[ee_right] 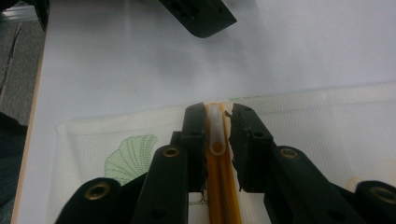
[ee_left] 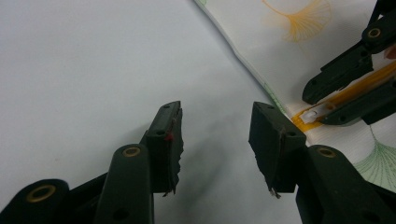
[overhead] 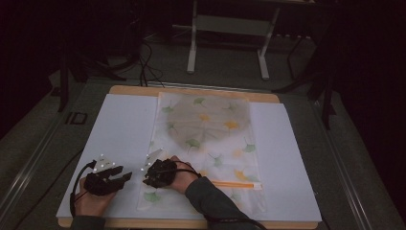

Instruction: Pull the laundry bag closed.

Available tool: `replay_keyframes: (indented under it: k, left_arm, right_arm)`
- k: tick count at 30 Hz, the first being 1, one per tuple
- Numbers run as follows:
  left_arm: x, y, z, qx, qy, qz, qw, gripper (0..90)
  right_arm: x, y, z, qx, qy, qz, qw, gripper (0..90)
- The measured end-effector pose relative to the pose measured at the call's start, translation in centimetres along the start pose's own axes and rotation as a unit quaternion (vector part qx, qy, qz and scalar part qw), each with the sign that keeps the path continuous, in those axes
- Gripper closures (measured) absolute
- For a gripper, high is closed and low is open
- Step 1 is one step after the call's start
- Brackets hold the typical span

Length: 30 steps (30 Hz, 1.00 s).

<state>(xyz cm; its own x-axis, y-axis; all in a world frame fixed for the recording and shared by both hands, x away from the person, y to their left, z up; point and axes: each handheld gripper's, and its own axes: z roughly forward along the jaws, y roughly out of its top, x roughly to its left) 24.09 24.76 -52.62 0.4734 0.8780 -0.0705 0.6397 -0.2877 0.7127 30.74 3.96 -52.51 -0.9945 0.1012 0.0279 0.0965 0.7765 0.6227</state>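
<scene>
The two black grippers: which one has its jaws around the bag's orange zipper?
The right gripper, over the leaf-printed bag: its jaws flank the orange zipper and white pull. The left gripper gapes over bare white table.

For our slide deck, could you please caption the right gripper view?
Right tool closed around the white zipper pull on the orange zipper of a ginkgo-print mesh bag.
</scene>
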Motion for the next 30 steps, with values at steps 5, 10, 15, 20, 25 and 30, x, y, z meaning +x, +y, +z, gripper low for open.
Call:
replay_keyframes:
  k: [5,10,15,20,25,30]
  left_arm:
    - [-0.1,0.0,0.1,0.001,-0.002,0.002,1.0,54.1]
    - [-0.2,0.0,0.2,0.005,-0.005,0.003,1.0,54.2]
    - [-0.4,0.1,0.1,0.009,-0.014,0.006,0.9999,54.6]
    - [-0.6,0.0,-0.1,0.013,-0.023,0.008,0.9996,54.6]
    - [-1.1,0.0,-0.2,0.021,-0.041,0.013,0.9989,54.5]
    - [-1.4,0.0,-0.3,0.029,-0.063,0.014,0.9975,54.5]
  right_arm:
    - [-0.1,0.2,0.4,0.013,0.005,-0.003,0.9999,80.5]
    - [-0.2,0.6,0.5,0.027,0.008,-0.001,0.9996,82.8]
    - [0.0,0.9,0.5,0.038,0.003,-0.01,0.9992,83.1]
    - [0.0,0.6,0.3,0.03,0.001,-0.006,0.9995,84.0]
    - [0.0,0.7,-0.1,0.028,-0.001,-0.01,0.9995,84.2]
    - [0.0,0.8,-0.3,0.029,-0.003,-0.011,0.9995,84.2]
